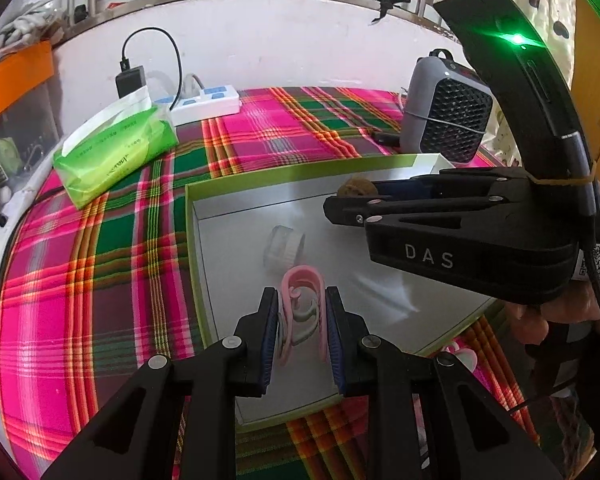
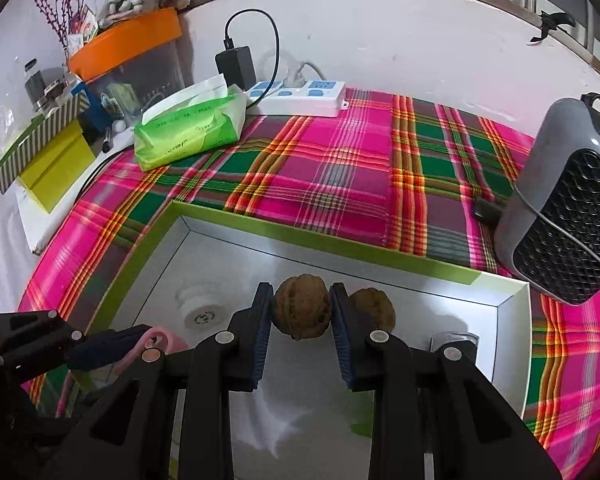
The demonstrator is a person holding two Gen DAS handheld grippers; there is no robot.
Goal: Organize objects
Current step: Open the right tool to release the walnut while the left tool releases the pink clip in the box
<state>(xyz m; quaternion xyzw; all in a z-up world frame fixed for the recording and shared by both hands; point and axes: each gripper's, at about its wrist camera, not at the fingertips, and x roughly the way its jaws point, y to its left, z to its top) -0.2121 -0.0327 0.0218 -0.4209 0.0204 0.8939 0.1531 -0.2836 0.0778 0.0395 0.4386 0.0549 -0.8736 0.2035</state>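
My left gripper (image 1: 302, 300) is shut on a pink curled plastic clip (image 1: 300, 280), held over the silver floor of a shallow green-rimmed box (image 1: 188, 240). A clear round cap (image 1: 286, 246) lies in the box just beyond it. In the right wrist view my right gripper (image 2: 300, 300) is shut on a brown walnut (image 2: 300, 316) above the same box (image 2: 300, 242). A second walnut (image 2: 374, 308) rests on the box floor right beside it. The cap (image 2: 200, 308) lies to the left, and the left gripper (image 2: 140, 334) with the pink clip (image 2: 158, 338) shows at lower left.
The box sits on a pink and green plaid cloth (image 1: 100, 280). Behind it are a green tissue pack (image 2: 188, 132), a white power strip (image 2: 304, 98) with a black charger, and a grey fan heater (image 2: 568, 232) at right. An orange-lidded container (image 2: 128, 40) stands far left.
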